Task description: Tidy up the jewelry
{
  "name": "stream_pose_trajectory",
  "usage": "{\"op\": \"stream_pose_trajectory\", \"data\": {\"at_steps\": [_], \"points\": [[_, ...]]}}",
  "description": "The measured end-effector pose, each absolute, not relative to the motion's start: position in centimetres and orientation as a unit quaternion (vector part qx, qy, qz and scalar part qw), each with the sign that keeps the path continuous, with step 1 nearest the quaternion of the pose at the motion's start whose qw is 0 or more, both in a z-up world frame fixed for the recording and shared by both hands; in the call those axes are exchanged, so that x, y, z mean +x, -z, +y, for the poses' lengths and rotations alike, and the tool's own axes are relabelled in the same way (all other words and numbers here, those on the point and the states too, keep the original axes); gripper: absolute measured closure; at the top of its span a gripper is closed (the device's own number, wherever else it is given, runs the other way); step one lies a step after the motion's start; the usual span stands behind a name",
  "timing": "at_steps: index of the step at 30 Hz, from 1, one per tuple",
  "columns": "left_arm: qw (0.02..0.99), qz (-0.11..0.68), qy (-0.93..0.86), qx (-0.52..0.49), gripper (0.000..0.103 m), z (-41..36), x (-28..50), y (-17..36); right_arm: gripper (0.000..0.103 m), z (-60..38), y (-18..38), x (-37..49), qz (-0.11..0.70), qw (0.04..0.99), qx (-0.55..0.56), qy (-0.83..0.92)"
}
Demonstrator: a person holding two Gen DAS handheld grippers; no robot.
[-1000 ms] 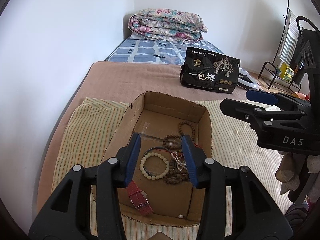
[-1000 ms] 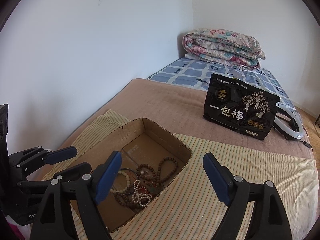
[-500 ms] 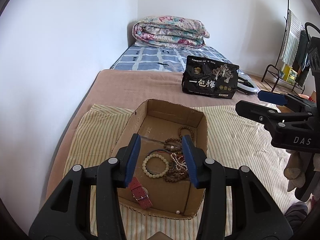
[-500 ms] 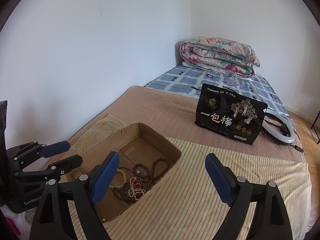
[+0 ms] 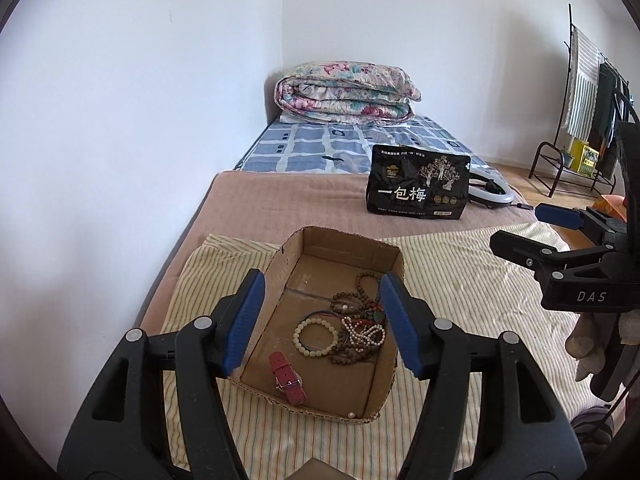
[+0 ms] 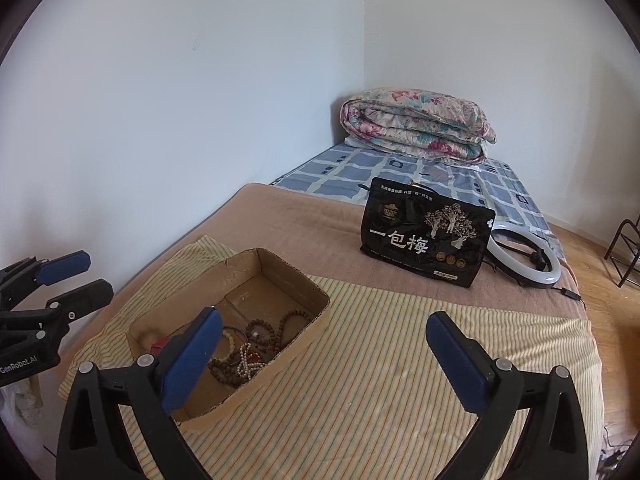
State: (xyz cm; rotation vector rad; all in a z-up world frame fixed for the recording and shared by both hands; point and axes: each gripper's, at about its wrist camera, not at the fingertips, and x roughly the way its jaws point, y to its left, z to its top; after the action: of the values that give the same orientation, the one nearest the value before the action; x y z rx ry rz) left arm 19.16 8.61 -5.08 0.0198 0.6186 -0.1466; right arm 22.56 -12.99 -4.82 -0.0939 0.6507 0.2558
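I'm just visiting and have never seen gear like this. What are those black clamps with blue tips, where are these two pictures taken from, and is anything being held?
There is no robot here: a person carries a hand-held clamp in each hand, with a wide-angle camera on each looking along its two fingers. One picture looks past the left gripper, the other past the right gripper; each also catches the other clamp at its edge. Both are opening and hold nothing. Below them, on a striped cloth over a bed, sits a cardboard box with bead bracelets and a red watch inside. Further back stand a black bag, a white ring light and a folded quilt.
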Motion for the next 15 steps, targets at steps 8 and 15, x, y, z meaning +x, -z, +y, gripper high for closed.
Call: {"op": "stream_pose_trajectory", "data": {"at_steps": [8, 15], "points": [[0.955, 0.292, 0.055, 0.005, 0.028, 8.2, 17.3, 3.8, 0.000, -14.7, 4.2, 21.5, 0.308, 0.943, -0.054, -0.111], [0.959, 0.280, 0.040, 0.005, 0.021, 7.8, 15.7, 2.6, 0.000, -16.1, 3.8, 20.7, 0.301, 0.946, -0.055, -0.105]]}}
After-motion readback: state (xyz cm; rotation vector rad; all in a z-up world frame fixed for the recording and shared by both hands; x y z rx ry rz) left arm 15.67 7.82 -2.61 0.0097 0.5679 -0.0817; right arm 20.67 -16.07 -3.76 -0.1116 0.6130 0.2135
